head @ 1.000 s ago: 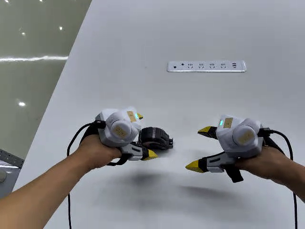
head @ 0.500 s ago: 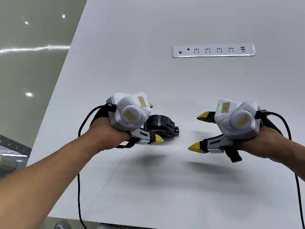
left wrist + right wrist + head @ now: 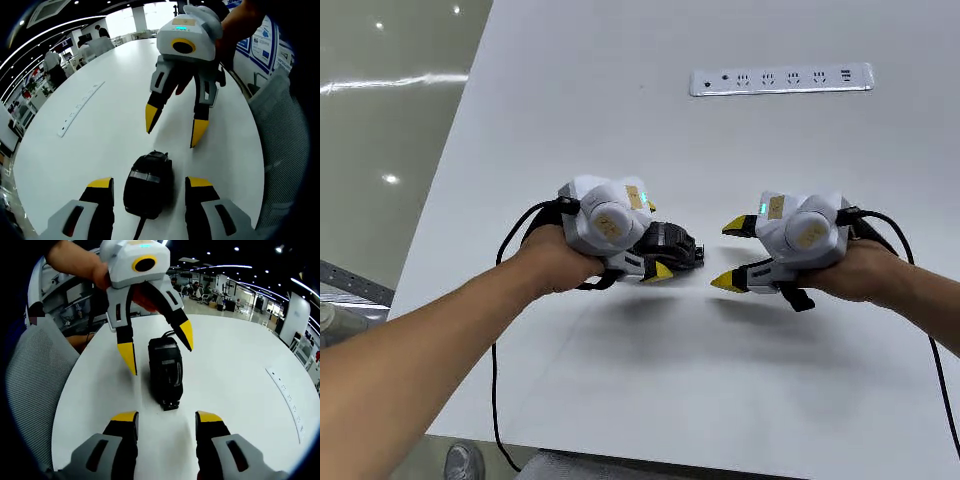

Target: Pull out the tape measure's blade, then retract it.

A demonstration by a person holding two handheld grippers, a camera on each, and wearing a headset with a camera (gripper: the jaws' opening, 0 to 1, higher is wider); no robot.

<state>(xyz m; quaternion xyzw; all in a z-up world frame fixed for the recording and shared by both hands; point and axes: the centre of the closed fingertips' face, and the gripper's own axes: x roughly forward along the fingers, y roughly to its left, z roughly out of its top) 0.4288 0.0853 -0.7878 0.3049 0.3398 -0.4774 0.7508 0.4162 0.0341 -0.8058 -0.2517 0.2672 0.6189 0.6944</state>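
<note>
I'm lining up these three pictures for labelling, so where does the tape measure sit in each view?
Head view: the tape measure is just left of centre, between the jaws of the left hand-held gripper.
Left gripper view: bottom centre, between that view's own jaws.
Right gripper view: centre, ahead of its own jaws.
Shared landmark: the power strip.

You hold two grippers: one left gripper and one right gripper, each with two yellow-tipped jaws. Before you are one worktop, one black tape measure and one white power strip.
</note>
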